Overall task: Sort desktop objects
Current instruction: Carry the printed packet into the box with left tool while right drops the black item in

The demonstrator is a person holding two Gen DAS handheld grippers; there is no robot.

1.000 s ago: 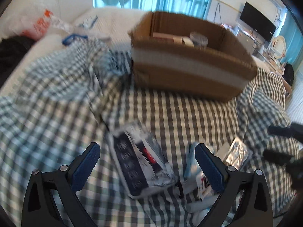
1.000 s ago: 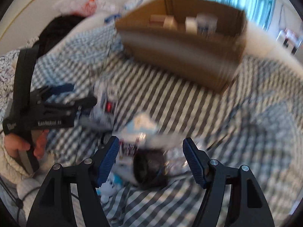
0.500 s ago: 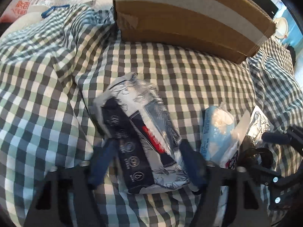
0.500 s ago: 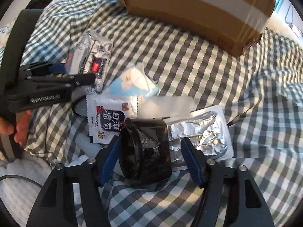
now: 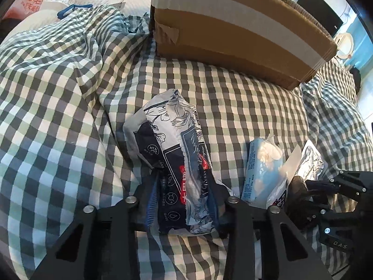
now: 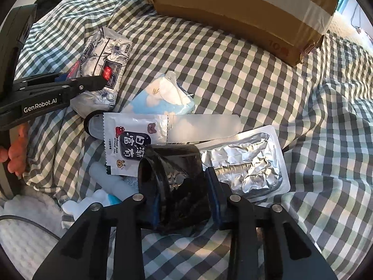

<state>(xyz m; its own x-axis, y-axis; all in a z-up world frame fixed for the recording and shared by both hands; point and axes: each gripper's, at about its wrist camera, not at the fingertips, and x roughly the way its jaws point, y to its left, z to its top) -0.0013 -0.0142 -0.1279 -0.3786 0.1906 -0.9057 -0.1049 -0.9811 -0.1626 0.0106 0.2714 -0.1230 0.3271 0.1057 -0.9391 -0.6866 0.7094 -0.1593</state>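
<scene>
My left gripper is shut on a navy-and-white floral tissue pack that lies on the checked cloth; both show at the left of the right wrist view, gripper and pack. My right gripper is shut on a black plastic cup lying on its side; it also shows at the right of the left wrist view. A taped cardboard box stands behind, also in the right wrist view.
Beside the cup lie a light blue tissue pack, a white snack sachet, a silver blister pack and a frosted tube. White plastic items lie at lower left. The cloth is rumpled at left.
Both grippers have moved down and forward onto the pile and closed: the left on the floral tissue pack, the right on the black cup.
</scene>
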